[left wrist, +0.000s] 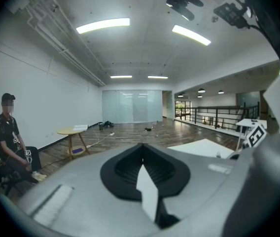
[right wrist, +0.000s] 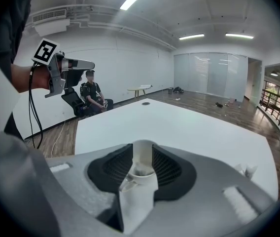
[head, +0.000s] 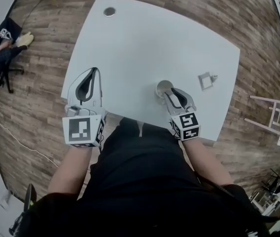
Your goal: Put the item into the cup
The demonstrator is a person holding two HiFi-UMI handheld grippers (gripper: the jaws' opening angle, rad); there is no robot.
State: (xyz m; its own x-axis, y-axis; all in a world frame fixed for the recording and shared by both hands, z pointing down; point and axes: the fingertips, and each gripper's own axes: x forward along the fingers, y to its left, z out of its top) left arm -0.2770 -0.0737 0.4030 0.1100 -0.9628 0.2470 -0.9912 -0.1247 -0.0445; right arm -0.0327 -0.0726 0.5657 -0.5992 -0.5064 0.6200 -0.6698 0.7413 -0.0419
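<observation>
A small white cup (head: 163, 87) stands near the front edge of the white table (head: 145, 43). My right gripper (head: 168, 94) hangs tilted down over the cup's near rim. In the right gripper view the cup (right wrist: 142, 157) shows in the gap between the parted jaws, and the pads do not press on it. A small clear piece (right wrist: 125, 181) sits at the cup's rim; I cannot tell what it is. My left gripper (head: 94, 72) hovers at the table's left edge, its jaws meeting at the tips and empty (left wrist: 141, 149). It also shows in the right gripper view (right wrist: 68, 65).
A small square grey-white object (head: 206, 80) lies on the table right of the cup. A round grommet (head: 109, 12) sits at the far corner. A person sits on a chair (right wrist: 93, 95) off to the left. A white stand (head: 273, 112) is on the floor at right.
</observation>
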